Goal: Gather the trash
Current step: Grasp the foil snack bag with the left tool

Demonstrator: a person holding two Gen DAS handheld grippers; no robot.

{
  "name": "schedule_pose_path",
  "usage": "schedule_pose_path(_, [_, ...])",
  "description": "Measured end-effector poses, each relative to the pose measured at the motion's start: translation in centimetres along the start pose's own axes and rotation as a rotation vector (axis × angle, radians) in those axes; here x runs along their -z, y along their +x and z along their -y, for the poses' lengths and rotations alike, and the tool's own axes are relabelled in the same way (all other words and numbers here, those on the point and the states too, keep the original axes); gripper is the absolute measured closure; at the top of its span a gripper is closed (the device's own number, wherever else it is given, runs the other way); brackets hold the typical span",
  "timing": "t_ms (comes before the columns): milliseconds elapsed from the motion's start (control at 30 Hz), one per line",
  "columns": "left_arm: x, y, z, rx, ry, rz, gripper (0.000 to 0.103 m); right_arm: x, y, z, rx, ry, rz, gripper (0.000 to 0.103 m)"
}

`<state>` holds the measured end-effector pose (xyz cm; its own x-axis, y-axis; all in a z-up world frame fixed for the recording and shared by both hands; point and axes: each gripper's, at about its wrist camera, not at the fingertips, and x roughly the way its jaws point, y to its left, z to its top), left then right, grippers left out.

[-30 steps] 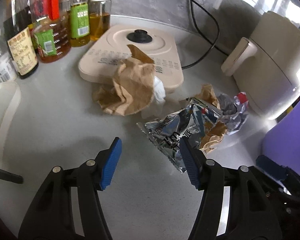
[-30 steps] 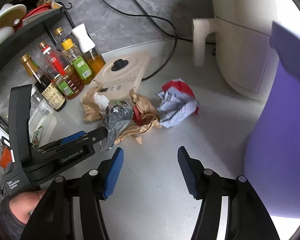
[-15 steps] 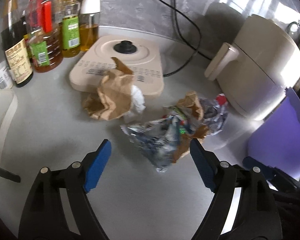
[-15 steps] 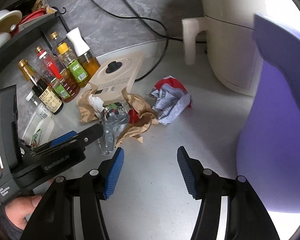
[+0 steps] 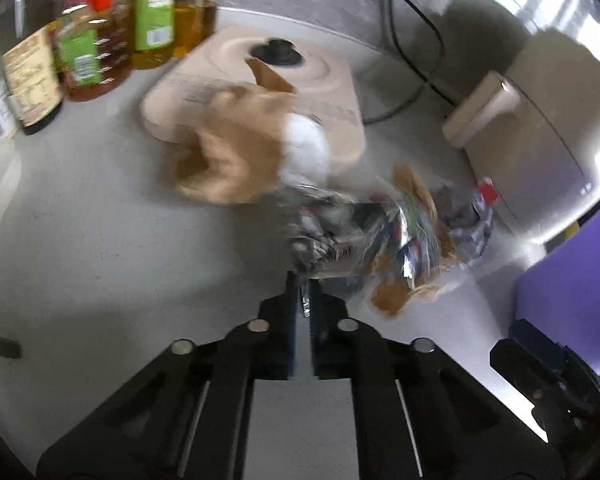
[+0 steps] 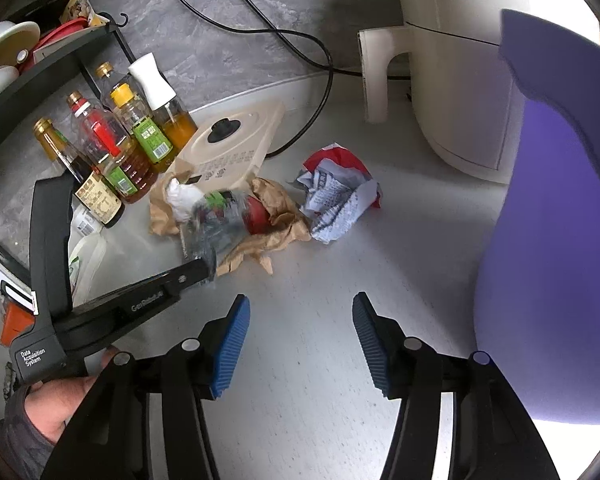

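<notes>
My left gripper (image 5: pixel 305 296) is shut on the near edge of a crumpled silver foil wrapper (image 5: pixel 340 228), blurred by motion; in the right wrist view the gripper (image 6: pixel 204 270) pinches the wrapper (image 6: pixel 216 224) just above the counter. A crumpled brown paper (image 5: pixel 236 160) with a white tissue (image 5: pixel 304 148) lies behind it. More brown paper (image 6: pixel 276 232) and a red and white printed wrapper (image 6: pixel 336 196) lie to the right. My right gripper (image 6: pixel 298 332) is open and empty over the counter, next to a purple bin (image 6: pixel 560 240).
A beige appliance base (image 6: pixel 232 148) sits behind the trash, with several oil and sauce bottles (image 6: pixel 128 148) to its left. A cream air fryer (image 6: pixel 452 80) and black cables (image 6: pixel 308 64) stand at the back. A dish rack (image 6: pixel 40 56) is far left.
My left gripper has closed from wide open onto the foil wrapper. The right gripper has stayed open and drifted slightly toward the purple bin.
</notes>
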<state>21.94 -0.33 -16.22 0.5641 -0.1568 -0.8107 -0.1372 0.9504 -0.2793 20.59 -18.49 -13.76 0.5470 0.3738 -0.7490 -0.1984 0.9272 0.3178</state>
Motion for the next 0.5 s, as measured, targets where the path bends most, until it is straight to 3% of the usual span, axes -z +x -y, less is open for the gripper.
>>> schedule_pose_path(300, [-1.4, -4.1, -1.8, -0.033, -0.028, 0.115, 0.100, -1.1, 1.2, -1.8, -0.044, -0.023, -0.010, 0.052])
schedule_pose_path(500, [-2.3, -6.0, -2.4, -0.017, -0.052, 0.163, 0.100, -2.1, 2.7, -3.1, -0.075, -0.046, -0.024, 0.052])
